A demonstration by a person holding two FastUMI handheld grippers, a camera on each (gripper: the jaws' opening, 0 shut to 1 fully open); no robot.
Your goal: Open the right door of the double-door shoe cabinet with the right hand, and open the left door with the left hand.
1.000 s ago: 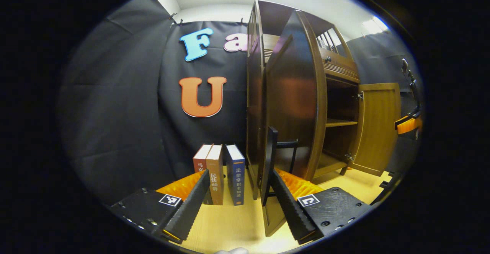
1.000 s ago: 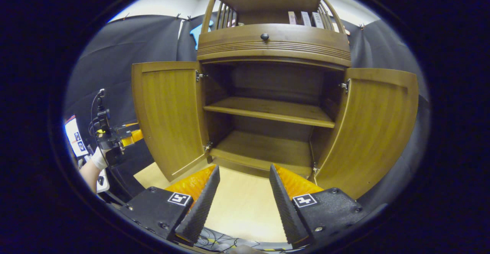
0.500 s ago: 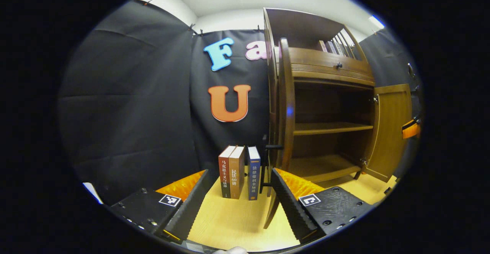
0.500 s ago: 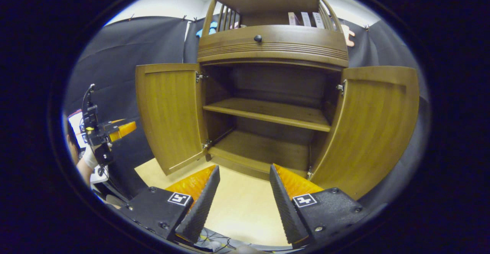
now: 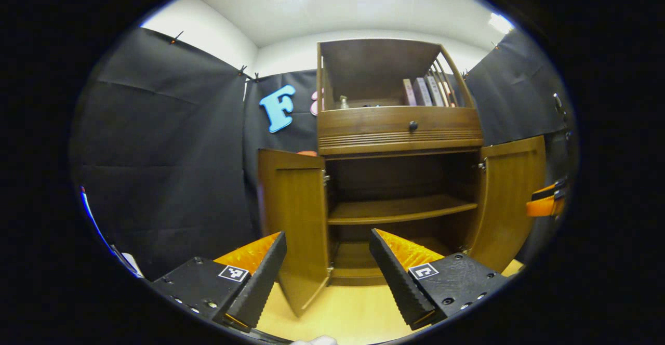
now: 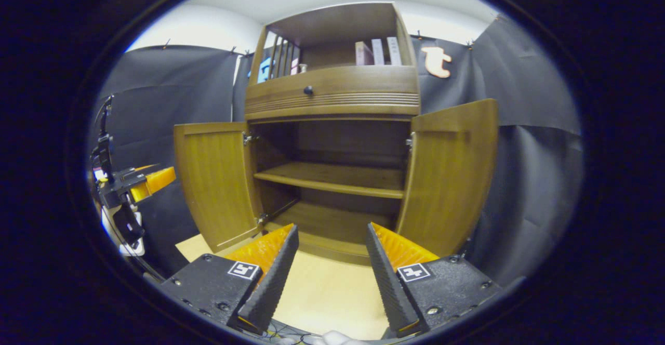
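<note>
The brown wooden shoe cabinet (image 5: 397, 127) (image 6: 332, 95) stands ahead with both lower doors swung wide. Its left door (image 5: 293, 220) (image 6: 213, 178) and right door (image 5: 511, 194) (image 6: 449, 173) stand outward, baring an empty shelf (image 5: 395, 210) (image 6: 332, 178). My left gripper (image 5: 327, 277) hangs open, back from the cabinet front, with nothing between its fingers. My right gripper (image 6: 330, 275) is open too, also back from the cabinet and empty. In the right gripper view the left gripper (image 6: 148, 181) shows at the far left beside the left door. In the left gripper view the right gripper (image 5: 543, 204) peeks past the right door.
A drawer with a round knob (image 5: 413, 125) (image 6: 308, 90) sits above the doors. Several books (image 5: 423, 91) (image 6: 376, 51) stand on the open top shelf. Light wooden floor (image 5: 343, 316) (image 6: 327, 293) lies before the cabinet. Black cloth walls close in on both sides.
My left gripper has let the left door's edge go and pulled back, turning to face the cabinet front. The right gripper drifted right and back a little. Both doors stay wide.
</note>
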